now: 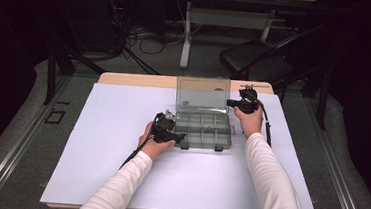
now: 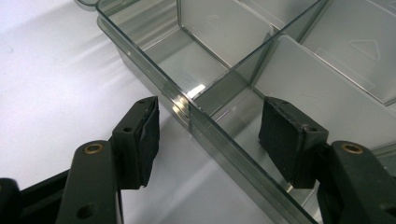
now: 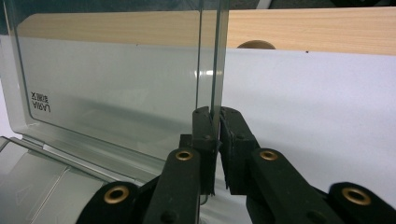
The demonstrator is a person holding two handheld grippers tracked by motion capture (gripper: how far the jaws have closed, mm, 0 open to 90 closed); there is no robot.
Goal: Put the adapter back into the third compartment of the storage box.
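The right gripper (image 3: 217, 116) is pinching the side edge of the upright lid (image 3: 112, 93) of the one clear organizer box (image 1: 204, 131) lying mid-table on the white sheet (image 1: 118, 169). The left gripper (image 2: 208, 128) is standing wide apart, straddling the box's wall without pressing it.

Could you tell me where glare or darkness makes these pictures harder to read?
High view: the room beyond the white table is dark. Left gripper view: a bright glint sits on the clear plastic compartment box wall. Right gripper view: its see-through upright lid looks hazy.
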